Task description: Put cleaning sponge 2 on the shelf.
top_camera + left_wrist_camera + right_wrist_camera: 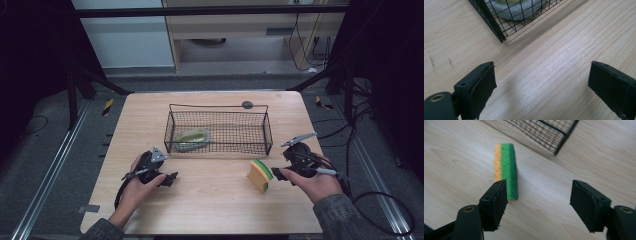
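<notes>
No text, label, brand, number or sign can be read anywhere in these views, neither on the table (210, 200) nor elsewhere.

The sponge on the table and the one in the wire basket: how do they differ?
The orange-and-green sponge stands on edge on the bare table, beside the right gripper; the grey-and-yellow-green sponge lies flat inside the wire basket. The first has bright, sharp bands; the second looks duller and rounder. Neither is gripped.
</notes>
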The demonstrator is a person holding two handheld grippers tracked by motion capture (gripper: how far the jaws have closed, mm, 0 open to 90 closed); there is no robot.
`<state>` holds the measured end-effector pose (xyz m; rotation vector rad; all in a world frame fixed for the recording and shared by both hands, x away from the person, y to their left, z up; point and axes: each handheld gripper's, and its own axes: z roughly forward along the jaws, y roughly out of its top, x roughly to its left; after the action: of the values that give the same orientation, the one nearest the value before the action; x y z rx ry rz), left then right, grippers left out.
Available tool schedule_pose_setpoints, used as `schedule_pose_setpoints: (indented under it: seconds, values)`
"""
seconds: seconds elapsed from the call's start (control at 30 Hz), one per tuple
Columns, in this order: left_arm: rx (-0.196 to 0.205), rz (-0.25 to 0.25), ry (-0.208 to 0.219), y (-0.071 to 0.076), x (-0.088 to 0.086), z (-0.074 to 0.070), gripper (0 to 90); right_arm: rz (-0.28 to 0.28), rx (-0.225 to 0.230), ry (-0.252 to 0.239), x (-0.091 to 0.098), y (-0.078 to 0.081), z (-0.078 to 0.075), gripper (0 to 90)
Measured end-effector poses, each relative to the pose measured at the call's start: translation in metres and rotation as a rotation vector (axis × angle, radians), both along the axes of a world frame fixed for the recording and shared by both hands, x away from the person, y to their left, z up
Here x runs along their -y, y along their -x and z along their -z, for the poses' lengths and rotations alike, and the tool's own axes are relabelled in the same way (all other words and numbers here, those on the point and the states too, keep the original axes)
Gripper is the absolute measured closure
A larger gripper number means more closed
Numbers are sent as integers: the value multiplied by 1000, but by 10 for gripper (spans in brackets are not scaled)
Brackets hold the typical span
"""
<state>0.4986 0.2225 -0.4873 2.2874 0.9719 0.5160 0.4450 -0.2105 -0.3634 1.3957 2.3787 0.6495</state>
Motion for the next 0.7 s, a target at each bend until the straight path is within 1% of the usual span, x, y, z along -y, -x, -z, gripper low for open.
schedule_pose_setpoints:
  seconds: [0.1, 0.13, 0.2, 0.23, 0.27, 0.3, 0.4, 0.47, 0.5, 0.63, 0.7]
  values:
    - [-17, 7, -4, -1, 1, 5, 66, -13, -11, -22, -9, -3, -7, 244]
    - [-26, 11, -4, -1, 2, 6, 66, -16, -12, -23, -12, -4, -9, 241]
    - [-28, 16, -10, 0, 3, 8, 64, -27, -13, -19, -19, -5, -11, 234]
    - [-27, 17, -12, 0, 4, 8, 64, -41, -16, -19, -24, -6, -12, 231]
    - [-27, 17, -12, 0, 4, 8, 61, -41, -16, -19, -24, -6, -12, 231]
    - [-29, 17, -10, 0, 4, 8, 61, -48, -17, -17, -28, -7, -12, 224]
    - [-34, 14, 1, -1, 3, 9, 50, -64, -40, -4, -42, -12, -7, 230]
    - [-40, 9, 16, -2, 2, 11, 34, -82, -55, 17, -50, -15, -2, 237]
    - [-42, 7, 20, -2, 2, 11, 28, -83, -57, 20, -52, -16, 0, 242]
    - [-69, -4, 63, -5, -2, 15, 8, -87, -79, 33, -58, -20, 7, 246]
    - [-66, -1, 63, -5, -2, 15, 0, -85, -88, 36, -59, -22, 11, 250]
